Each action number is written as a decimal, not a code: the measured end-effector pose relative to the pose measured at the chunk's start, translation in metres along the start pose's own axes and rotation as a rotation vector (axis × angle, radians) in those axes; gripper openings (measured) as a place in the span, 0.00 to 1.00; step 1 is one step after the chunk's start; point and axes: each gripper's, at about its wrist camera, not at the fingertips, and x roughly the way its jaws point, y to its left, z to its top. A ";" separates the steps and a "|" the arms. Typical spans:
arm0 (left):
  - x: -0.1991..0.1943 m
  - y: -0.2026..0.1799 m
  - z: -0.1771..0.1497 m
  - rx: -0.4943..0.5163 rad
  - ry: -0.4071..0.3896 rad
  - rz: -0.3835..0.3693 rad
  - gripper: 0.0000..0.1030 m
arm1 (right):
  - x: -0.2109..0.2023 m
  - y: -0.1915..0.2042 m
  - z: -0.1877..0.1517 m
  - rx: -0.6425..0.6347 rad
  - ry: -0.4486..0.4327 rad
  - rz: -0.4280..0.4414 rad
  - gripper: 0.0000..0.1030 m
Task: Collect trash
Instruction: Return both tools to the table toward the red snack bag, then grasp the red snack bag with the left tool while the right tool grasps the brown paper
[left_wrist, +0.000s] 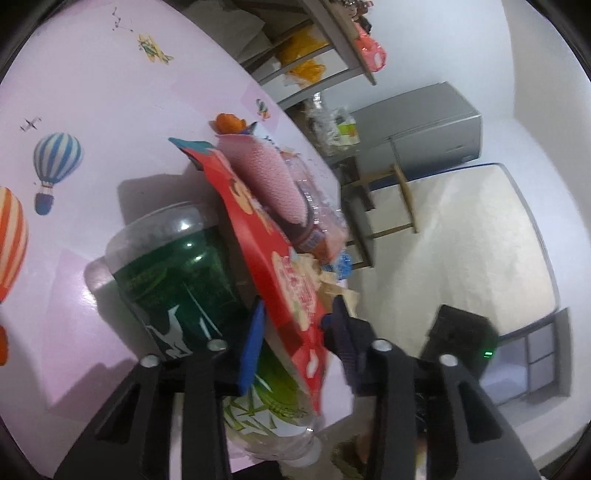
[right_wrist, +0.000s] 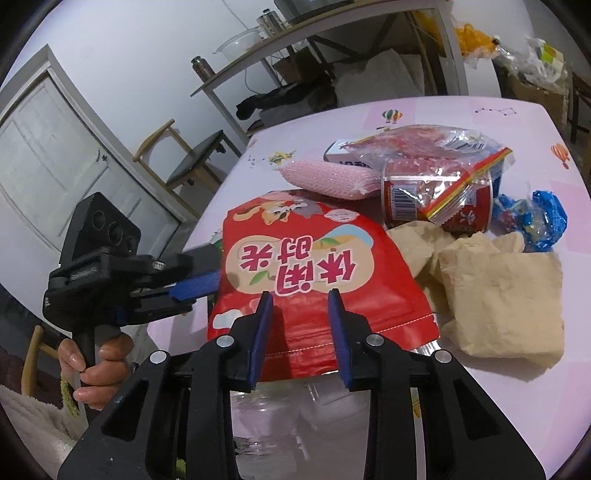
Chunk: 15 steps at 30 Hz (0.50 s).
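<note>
A red snack bag (right_wrist: 295, 251) lies tilted on a pink table (right_wrist: 461, 118), resting on a clear bottle with a green label (left_wrist: 177, 273). My right gripper (right_wrist: 301, 321) stands over the bag's near end, its blue pads close together with creased red foil filling the gap. My left gripper (right_wrist: 192, 295), held by a hand (right_wrist: 99, 365), pinches the bag's left edge. In the left wrist view the bag (left_wrist: 258, 236) runs edge-on between the left gripper's (left_wrist: 295, 325) pads, which touch it on both sides.
Behind the bag lie a pink mesh sponge (right_wrist: 325, 177), a red can inside a clear plastic bag (right_wrist: 436, 199), crumpled brown paper (right_wrist: 498, 295) and a blue wrapper (right_wrist: 535, 221). A chair (right_wrist: 192, 155) and shelves stand beyond the table's far edge.
</note>
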 end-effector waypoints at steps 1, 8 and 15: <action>0.002 -0.002 -0.001 0.007 0.004 0.014 0.20 | -0.001 0.000 0.000 0.000 -0.003 0.003 0.29; -0.001 -0.008 -0.005 0.056 -0.019 0.023 0.04 | -0.036 -0.007 -0.005 -0.006 -0.074 -0.032 0.32; -0.025 -0.021 -0.007 0.113 -0.111 0.019 0.01 | -0.072 -0.048 -0.005 0.069 -0.153 -0.201 0.69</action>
